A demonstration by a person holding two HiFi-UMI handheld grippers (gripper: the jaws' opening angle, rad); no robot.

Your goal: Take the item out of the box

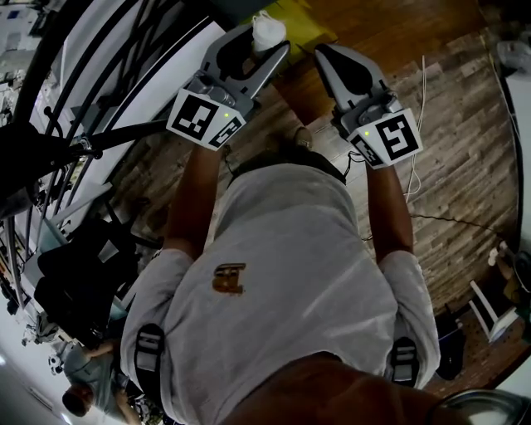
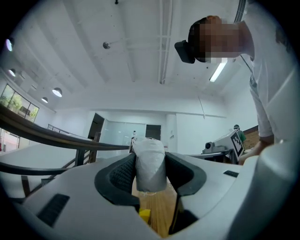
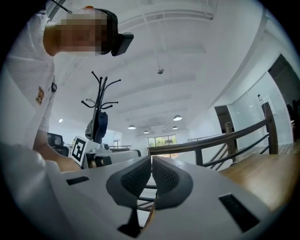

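Note:
My left gripper (image 1: 264, 48) is shut on a small white wrapped bundle (image 1: 268, 31), which sticks up from between the jaws. In the left gripper view the bundle (image 2: 150, 164) fills the gap between the two dark pads (image 2: 123, 173), and the left gripper (image 2: 150, 169) points up toward the ceiling. A yellow box (image 1: 305, 18) lies on the wooden floor just beyond the grippers; a corner of this yellow box (image 2: 144, 216) shows under the jaws. My right gripper (image 1: 322, 51) is beside the left one, shut with nothing in it; in its own view the right gripper (image 3: 151, 165) has its pads together.
The person's torso fills the middle of the head view. A dark stair railing (image 1: 99, 133) runs along the left. White cables (image 1: 419, 108) trail over the wooden floor (image 1: 448, 149) on the right. A coat rack (image 3: 99, 103) stands behind. Another person (image 1: 79, 397) is at lower left.

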